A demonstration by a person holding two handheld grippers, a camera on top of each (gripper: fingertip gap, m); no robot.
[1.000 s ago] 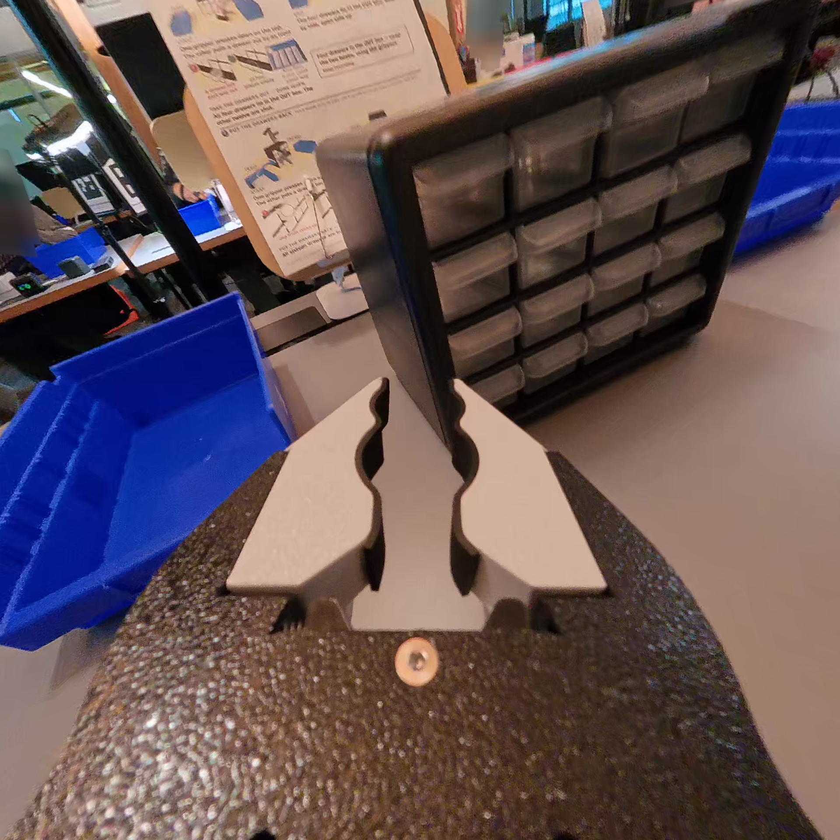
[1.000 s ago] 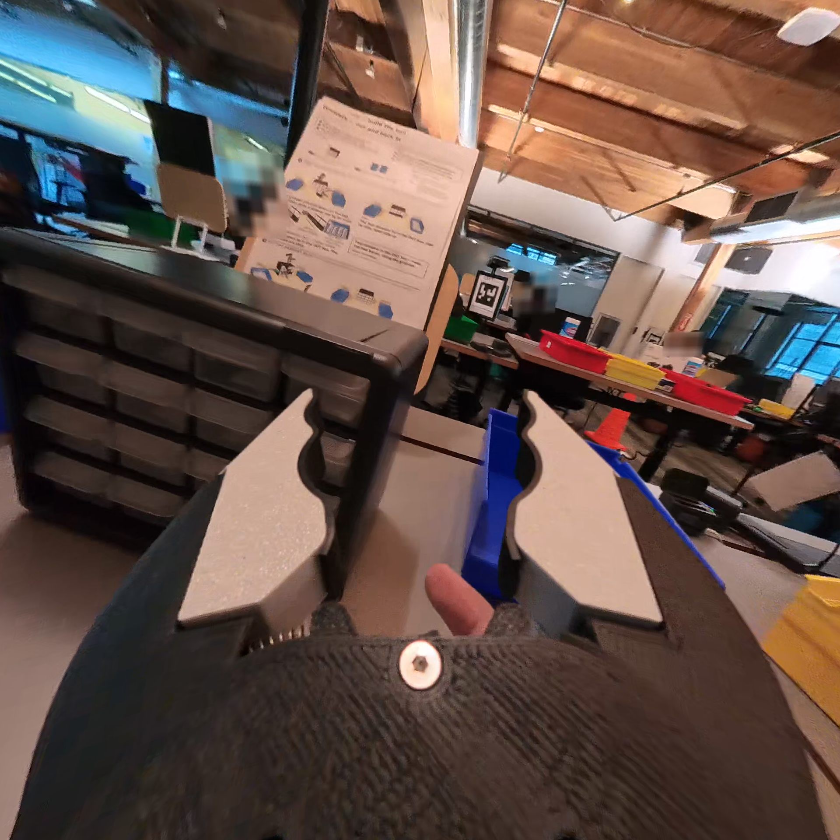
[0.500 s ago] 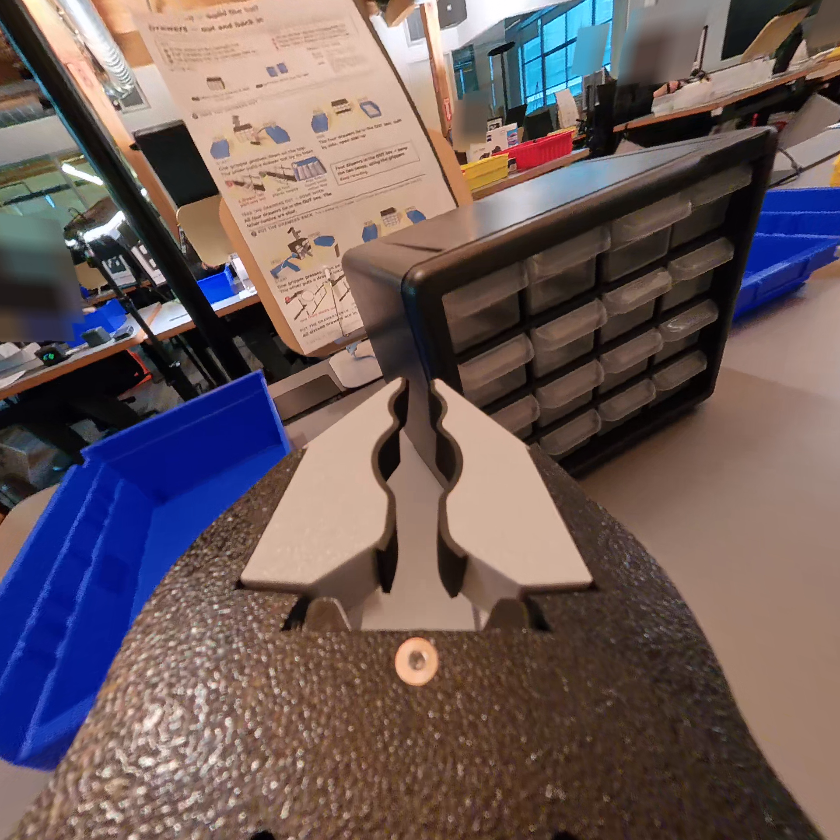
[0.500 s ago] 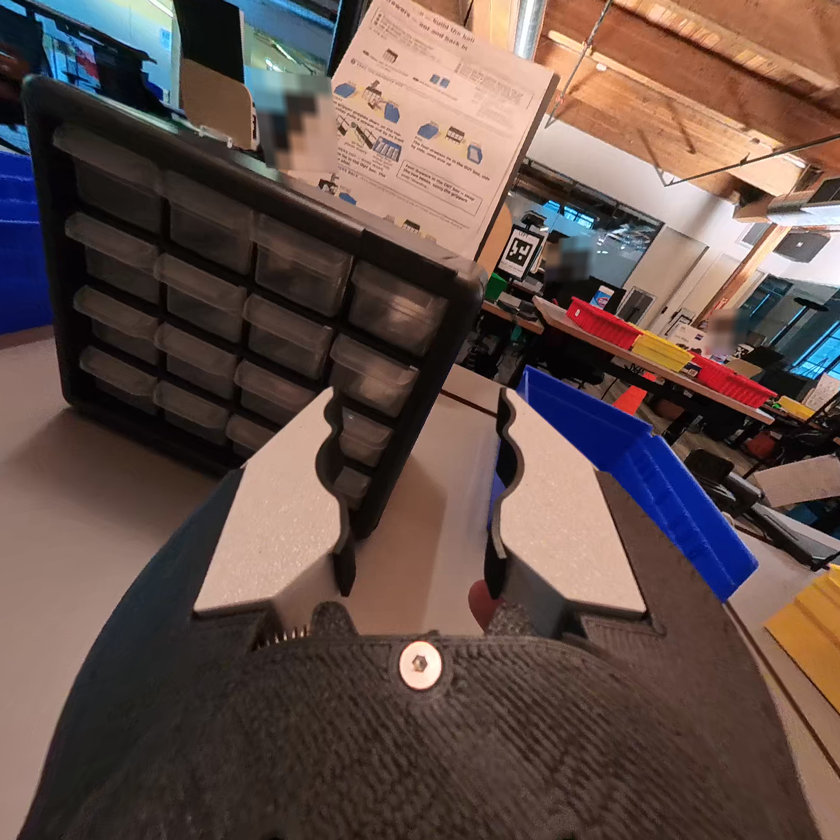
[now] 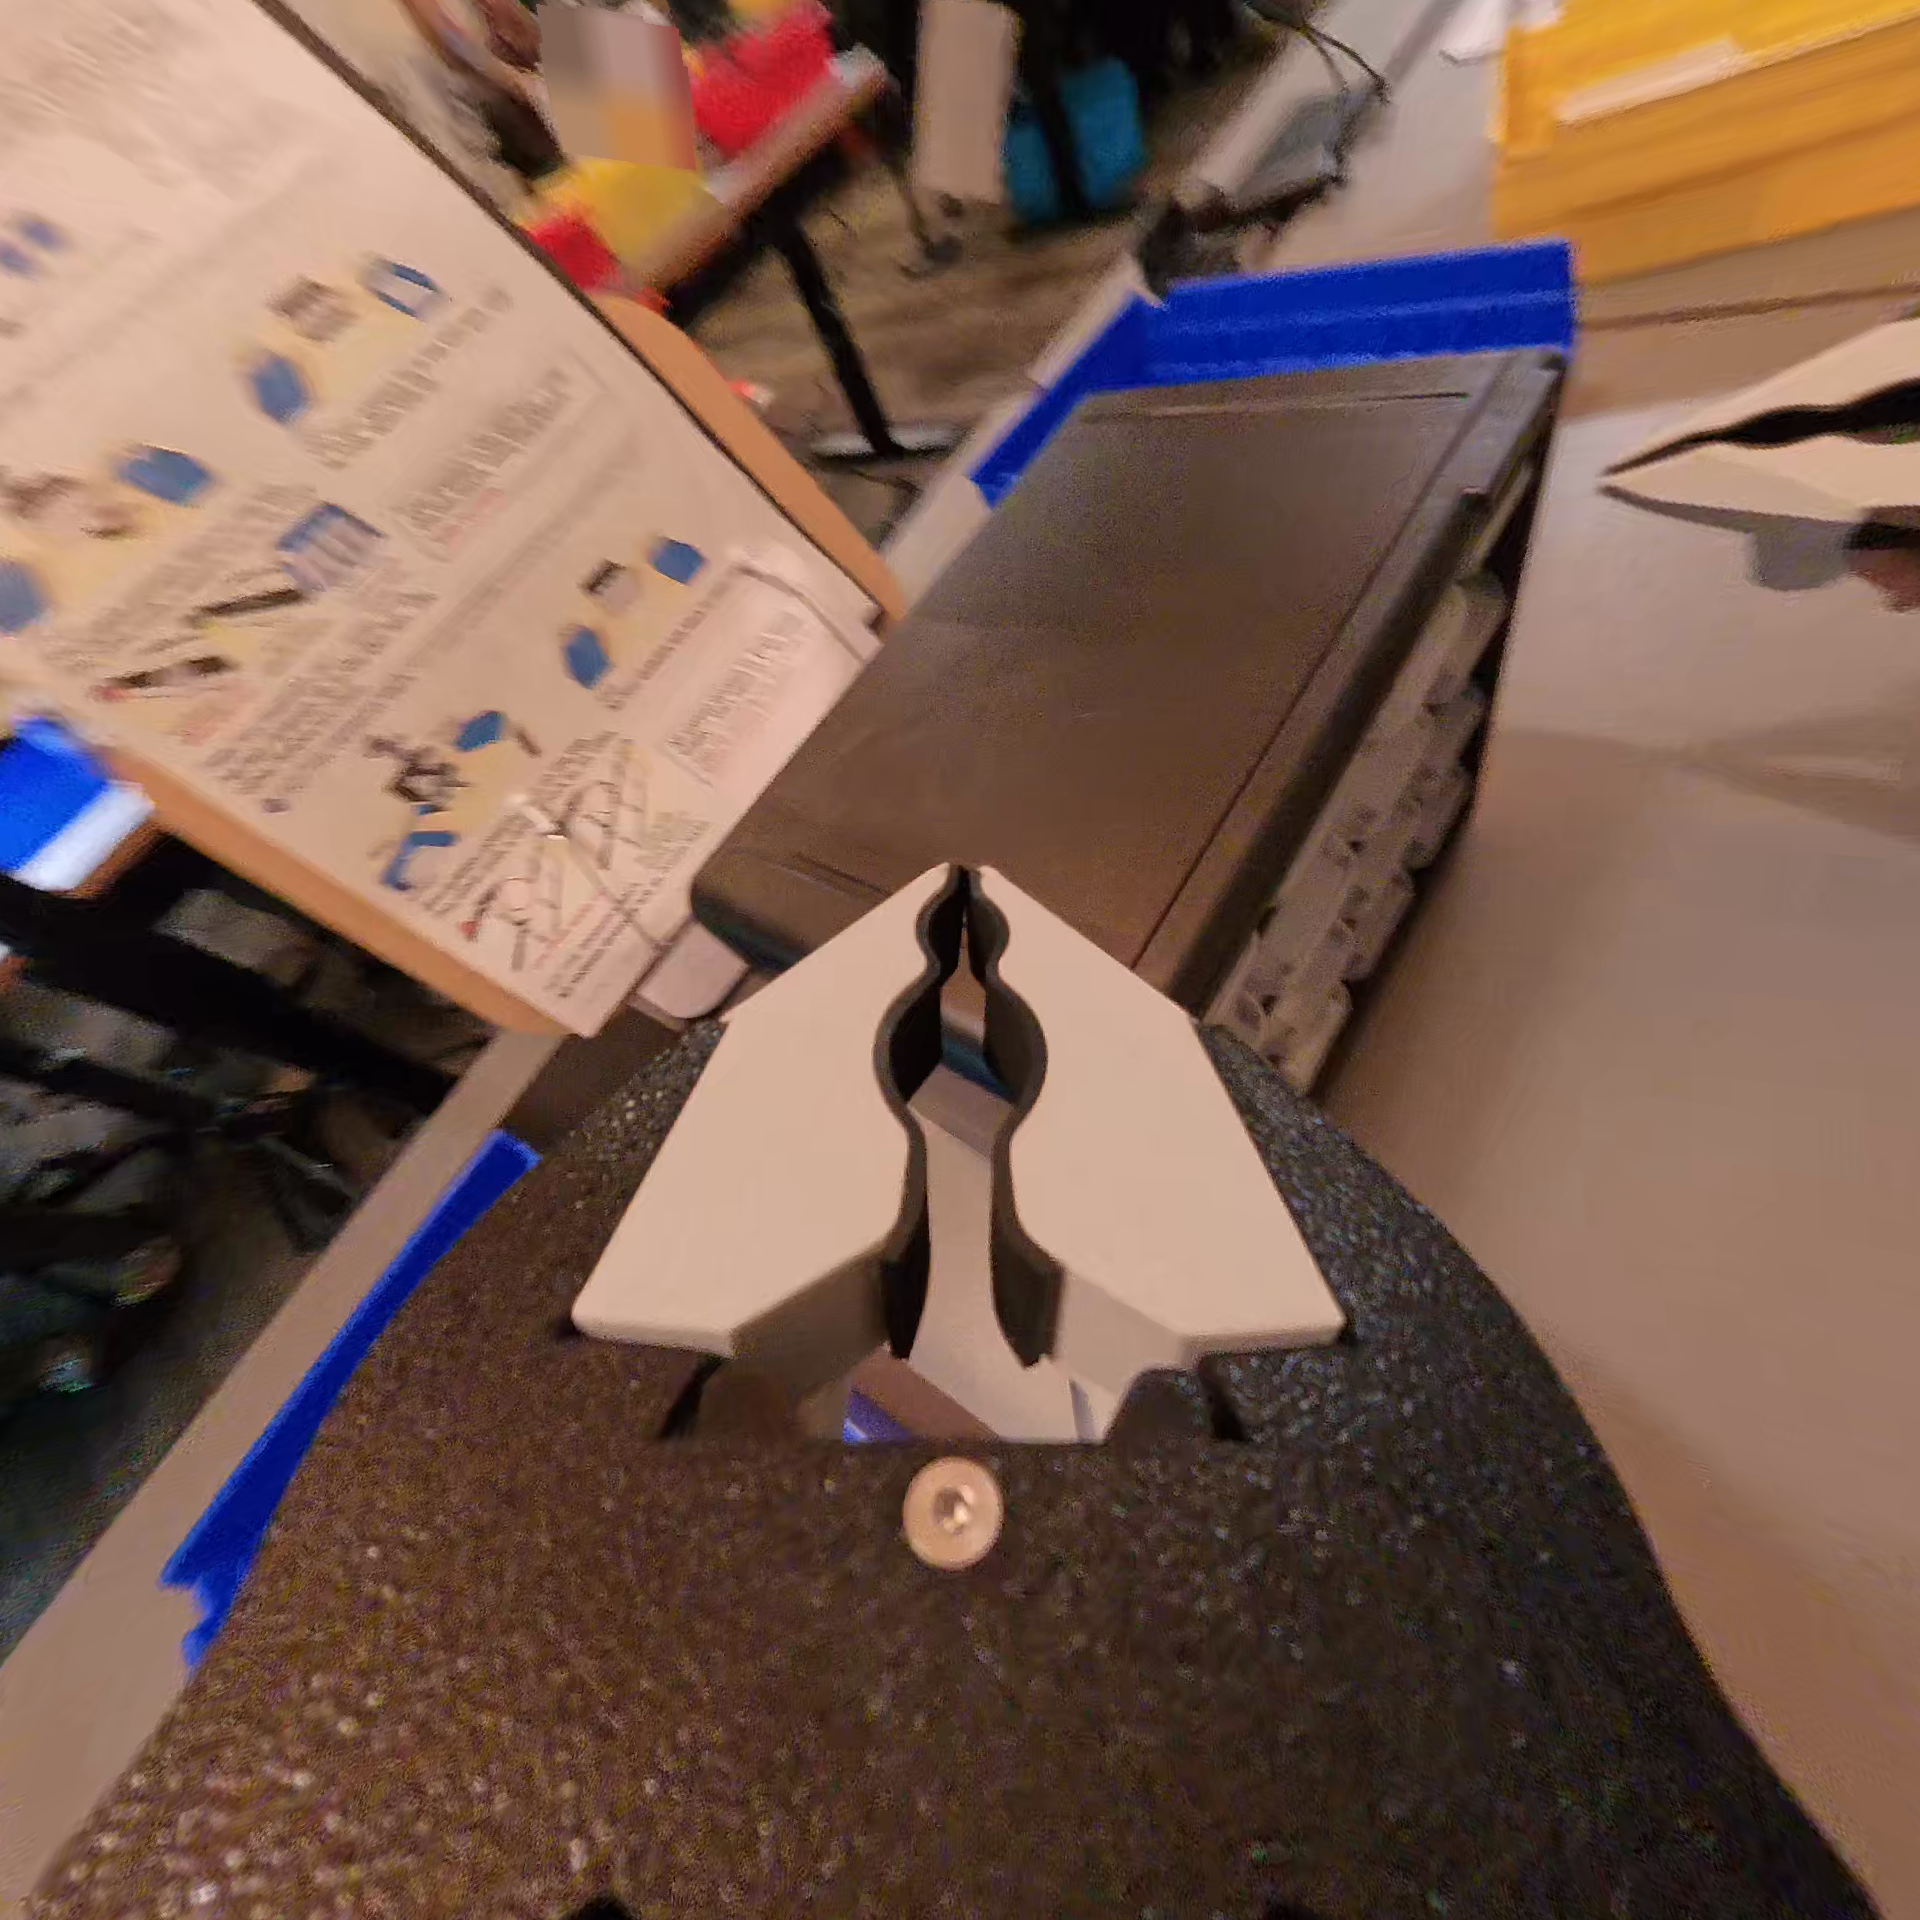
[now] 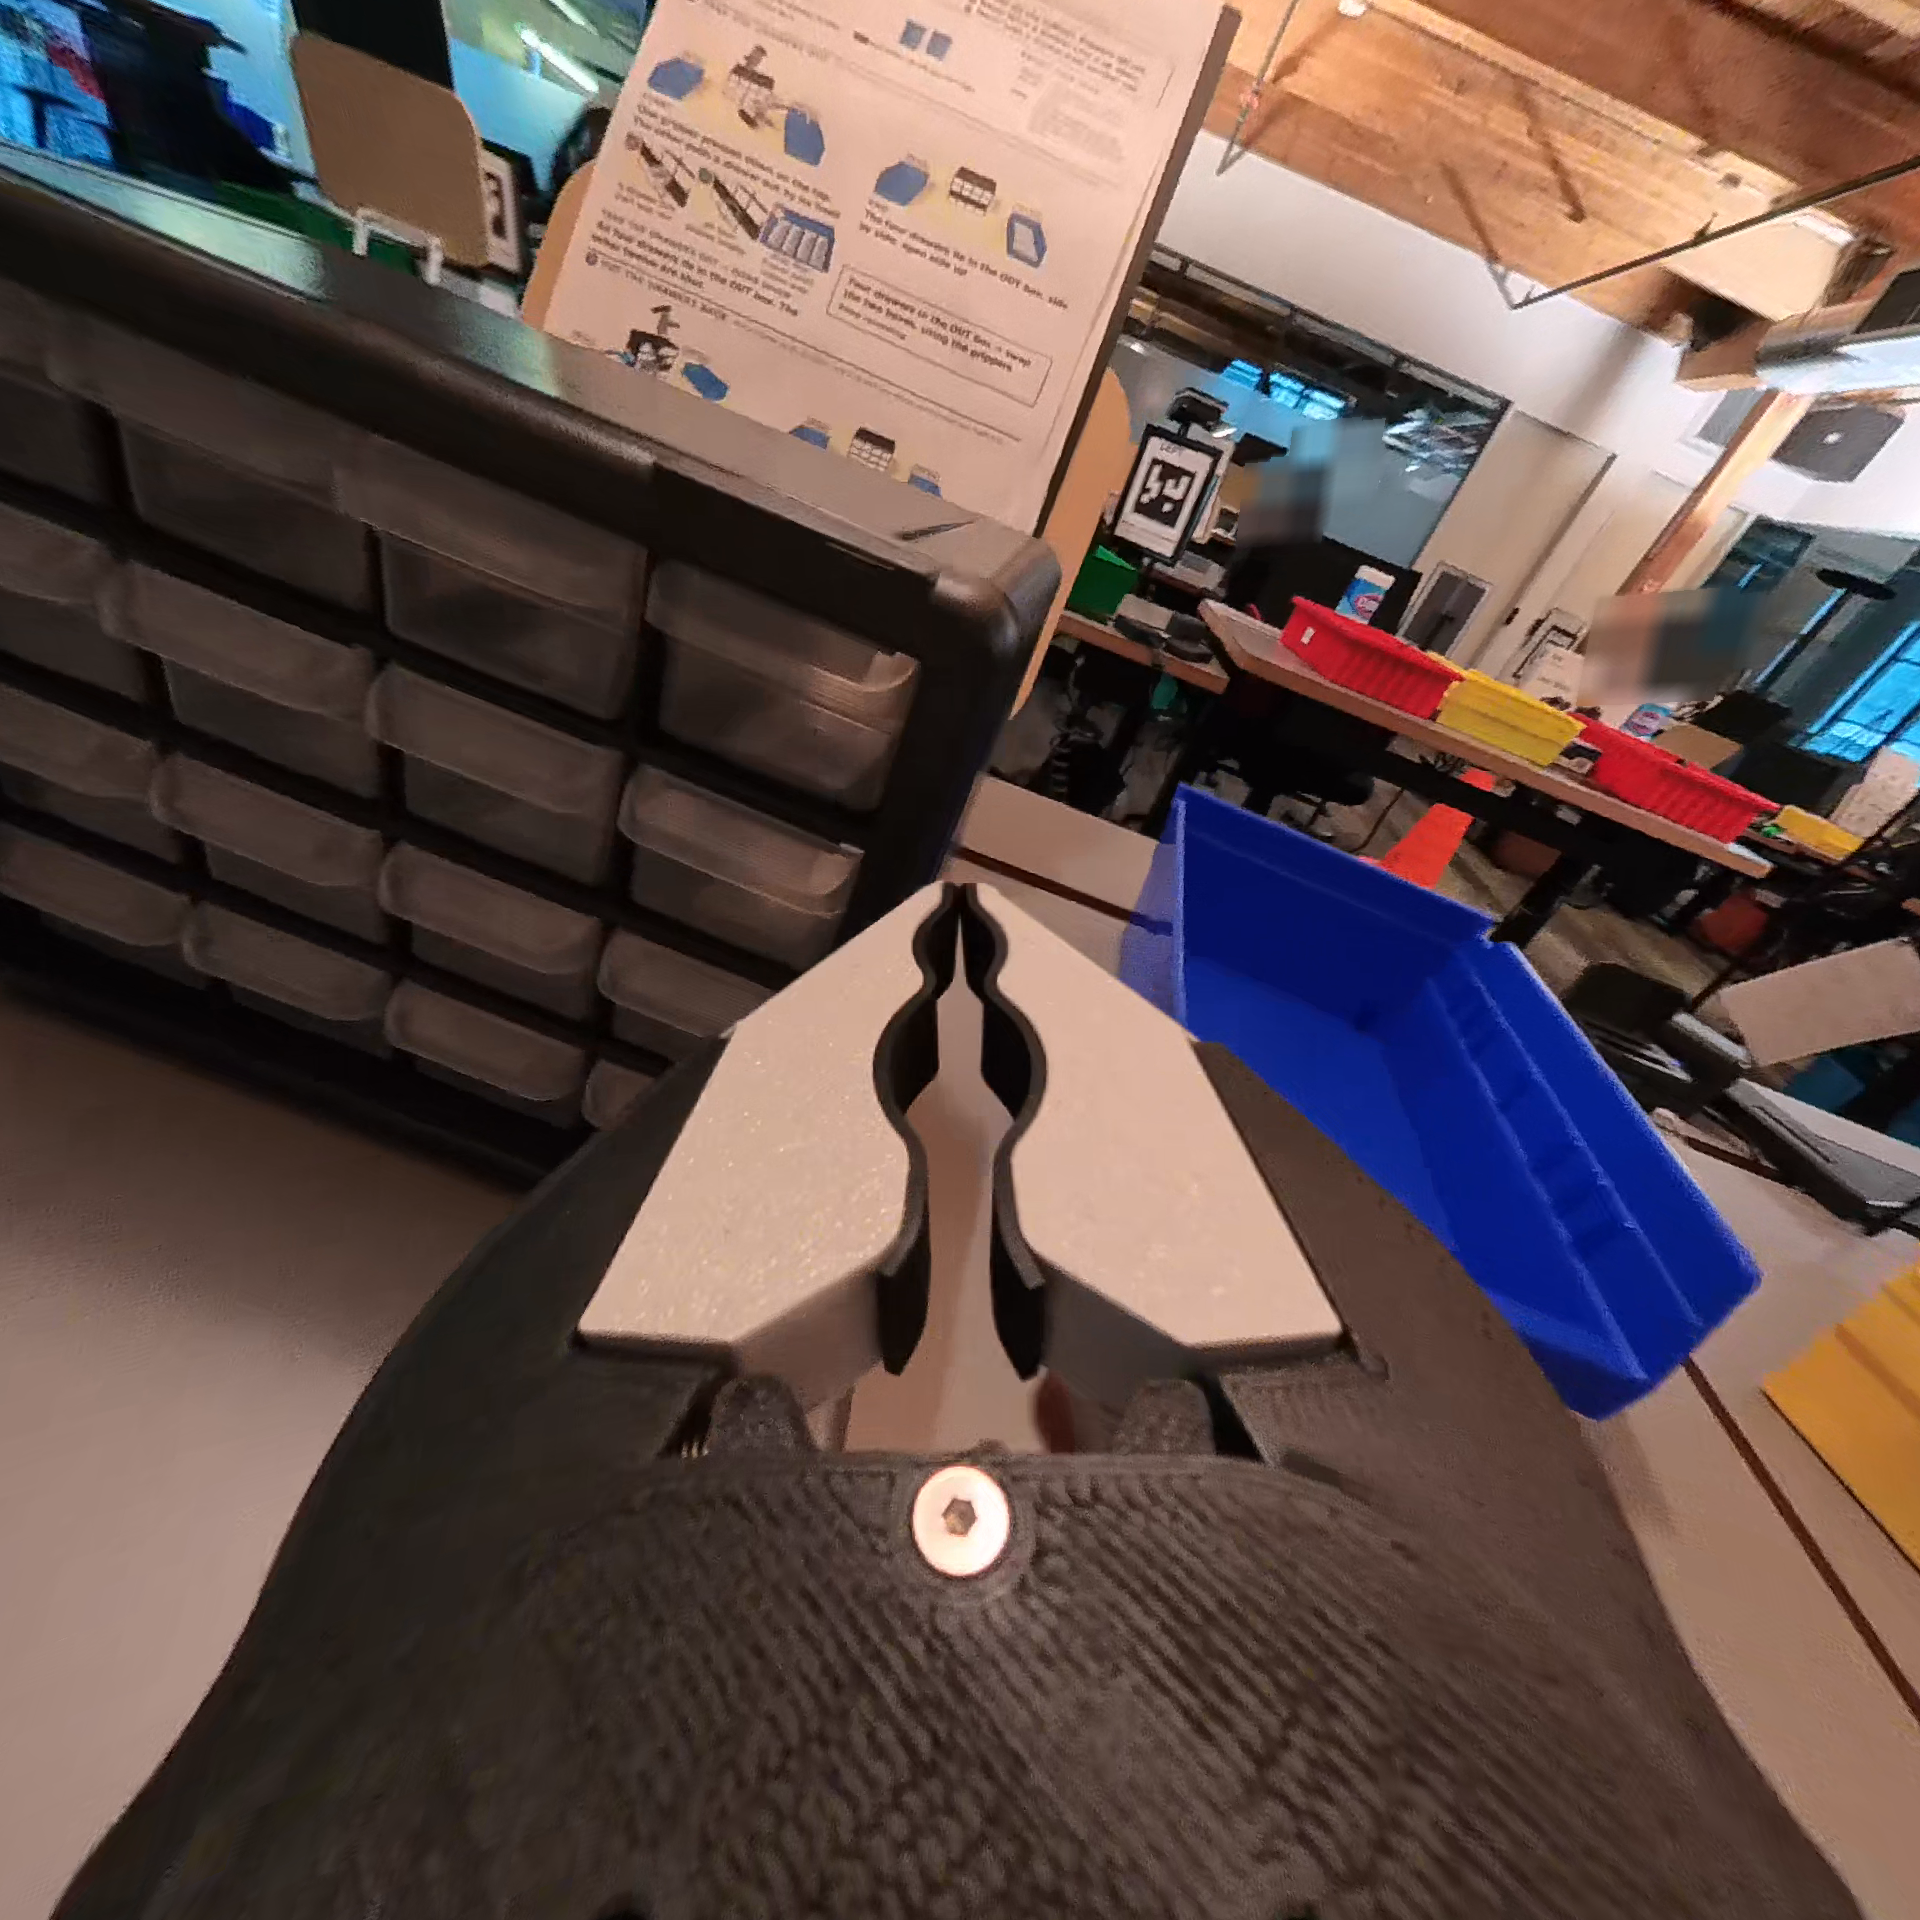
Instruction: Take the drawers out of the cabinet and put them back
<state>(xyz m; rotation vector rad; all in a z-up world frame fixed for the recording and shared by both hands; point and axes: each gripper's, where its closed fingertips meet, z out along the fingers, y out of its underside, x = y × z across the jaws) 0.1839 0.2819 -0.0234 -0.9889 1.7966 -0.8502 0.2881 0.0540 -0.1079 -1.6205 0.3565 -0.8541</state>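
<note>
A black cabinet (image 6: 977, 644) with several clear drawers (image 6: 769, 686), all pushed in, stands on the grey table. In the left wrist view I look down on the cabinet's black top (image 5: 1143, 623), with the drawer fronts (image 5: 1392, 810) along its right side. My left gripper (image 5: 961, 878) is shut with nothing between its pads, above the cabinet's near left corner. My right gripper (image 6: 958, 896) is shut with nothing between its pads, in front of the cabinet's right end. The right gripper's tips also show at the right edge of the left wrist view (image 5: 1787, 447).
A blue bin (image 6: 1455, 1060) sits to the right of the cabinet, another blue bin's edge (image 5: 343, 1351) at my left. An instruction sheet on a board (image 6: 873, 208) stands behind the cabinet. A yellow bin (image 6: 1860, 1382) lies at far right.
Both grippers closed on air, the right from wide open. The left gripper rose and tipped down over the cabinet's top; the right backed slightly from the cabinet's right end.
</note>
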